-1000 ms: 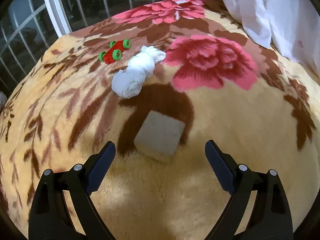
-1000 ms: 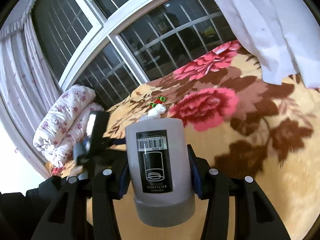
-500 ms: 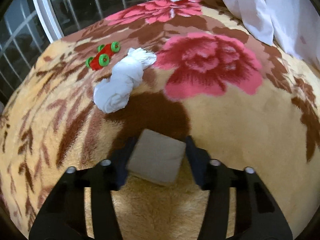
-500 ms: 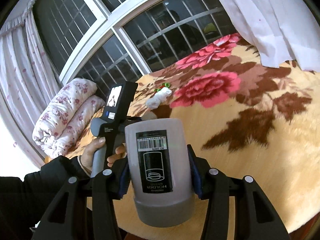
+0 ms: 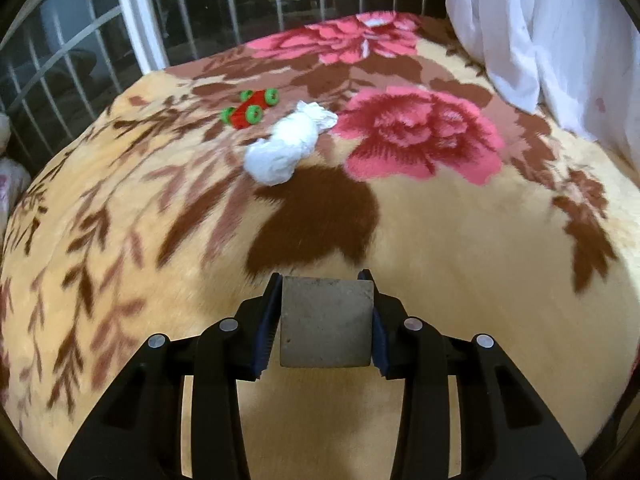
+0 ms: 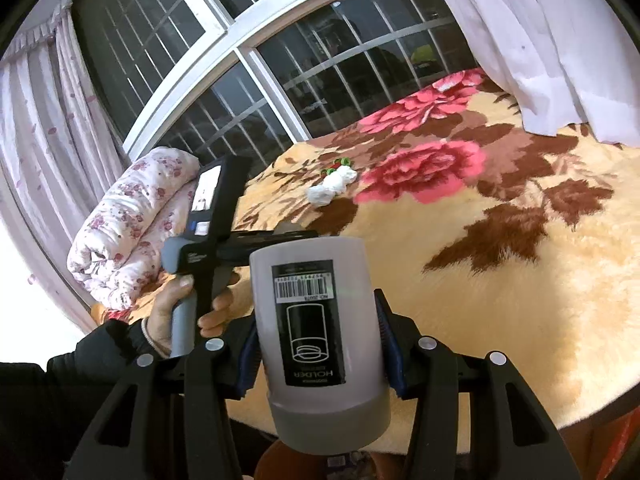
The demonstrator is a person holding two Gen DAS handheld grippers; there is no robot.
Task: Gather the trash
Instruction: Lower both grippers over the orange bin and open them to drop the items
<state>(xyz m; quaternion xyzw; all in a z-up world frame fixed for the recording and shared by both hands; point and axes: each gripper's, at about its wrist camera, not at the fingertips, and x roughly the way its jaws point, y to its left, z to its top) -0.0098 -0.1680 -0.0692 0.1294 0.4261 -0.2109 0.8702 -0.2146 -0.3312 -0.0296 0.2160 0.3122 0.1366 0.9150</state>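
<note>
My left gripper (image 5: 325, 322) is shut on a grey square block (image 5: 325, 322), lifted just above the flowered blanket (image 5: 460, 240). Farther off on the blanket lie a crumpled white tissue wad (image 5: 286, 150) and a small red toy car with green wheels (image 5: 250, 109). My right gripper (image 6: 318, 344) is shut on a grey cylindrical holder with a barcode label (image 6: 316, 320), held over the bed's near edge. In the right wrist view the left gripper's body (image 6: 216, 240) and the hand holding it (image 6: 176, 308) show at left, with the tissue wad (image 6: 332, 188) and toy car (image 6: 338, 165) beyond.
A barred window (image 6: 320, 80) runs behind the bed. A rolled flowered quilt (image 6: 128, 220) lies at the bed's left side. White curtains (image 5: 552, 32) hang over the far right corner of the blanket.
The left gripper's fingers closed from wide open onto the grey block and lifted it off the blanket. The right gripper drifted sideways with the holder, bringing the left hand into its view.
</note>
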